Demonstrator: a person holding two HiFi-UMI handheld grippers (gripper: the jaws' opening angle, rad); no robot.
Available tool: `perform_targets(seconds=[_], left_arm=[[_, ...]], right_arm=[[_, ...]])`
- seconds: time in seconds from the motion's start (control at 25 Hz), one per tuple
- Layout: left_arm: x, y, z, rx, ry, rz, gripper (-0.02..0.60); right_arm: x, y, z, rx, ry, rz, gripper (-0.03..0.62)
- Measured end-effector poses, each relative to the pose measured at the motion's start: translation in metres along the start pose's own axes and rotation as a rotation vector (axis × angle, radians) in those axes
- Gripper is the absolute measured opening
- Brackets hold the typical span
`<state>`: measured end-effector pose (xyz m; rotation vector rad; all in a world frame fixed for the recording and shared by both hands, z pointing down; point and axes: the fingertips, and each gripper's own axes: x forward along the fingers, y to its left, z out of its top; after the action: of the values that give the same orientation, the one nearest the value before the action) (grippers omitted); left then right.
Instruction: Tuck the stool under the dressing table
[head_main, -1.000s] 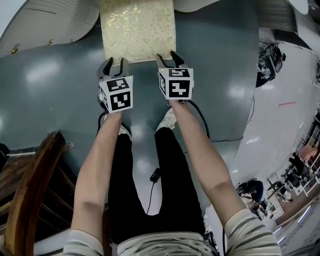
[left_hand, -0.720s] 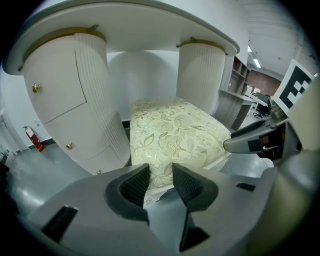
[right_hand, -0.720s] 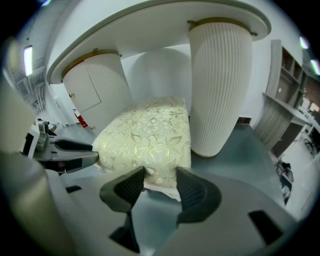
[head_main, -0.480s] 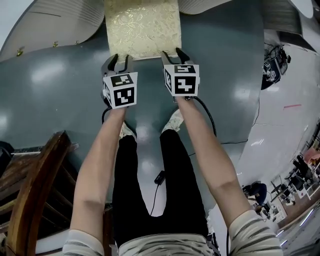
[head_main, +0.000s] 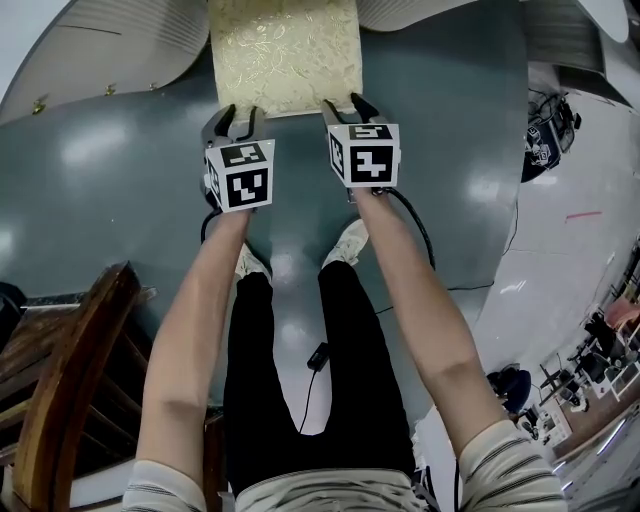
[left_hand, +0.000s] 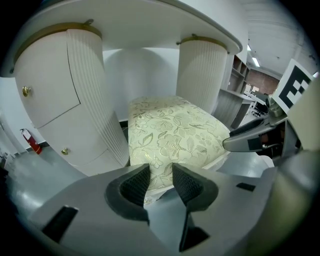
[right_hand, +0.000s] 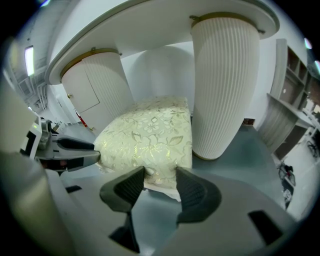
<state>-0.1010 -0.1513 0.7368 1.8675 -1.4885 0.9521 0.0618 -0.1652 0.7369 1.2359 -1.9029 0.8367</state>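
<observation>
Mid-push, by the look of things: pressing the left gripper (head_main: 236, 118) and the right gripper (head_main: 340, 105) side by side against the stool (head_main: 285, 55), on its edge farthest from the dressing table (head_main: 110, 35). Holding each pair of jaws a narrow gap apart, clamped on nothing, with just the tips at the rim of the flowered cushion (left_hand: 170, 130) (plain enough in both gripper views). Finding the stool partway under the dressing table, between the left pedestal (left_hand: 65, 100) and the right pedestal (left_hand: 205, 70), with the near strip of cushion poking out beyond the overhang of the top.

Probably about halfway home, needing care rather than force. Push straight toward the back of the dressing table, giving equal pressure through both grippers, to avoid twisting the stool into a pedestal. Mind the right pedestal most: seemingly just beside the cushion's corner in the right gripper view, touching or not impossible to tell. Keep the tips low on the firmer rim instead of the soft padding, to avoid slipping up over the top. Slide slowly across the smooth grey floor (head_main: 90, 170), keeping the stool level and never tipping it. Stop once flush beneath the dressing table's top, before knocking the wall (left_hand: 140, 70) behind
</observation>
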Motion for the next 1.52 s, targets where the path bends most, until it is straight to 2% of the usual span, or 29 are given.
perform_targets(seconds=[0.32,0.96,1.52], left_arm=[[0.003,0.003,0.002,0.000,0.007,-0.007,0.141],[0.025,0.012,0.031,0.024,0.011,-0.015,0.140],[0.045,0.022,0.055,0.025,0.054,-0.031,0.140]], right_arm=[[0.004,0.000,0.002,-0.005,0.004,0.003,0.212],[0.023,-0.010,0.035,-0.026,0.009,0.014,0.209],[0.041,-0.018,0.060,-0.026,0.020,0.022,0.209]])
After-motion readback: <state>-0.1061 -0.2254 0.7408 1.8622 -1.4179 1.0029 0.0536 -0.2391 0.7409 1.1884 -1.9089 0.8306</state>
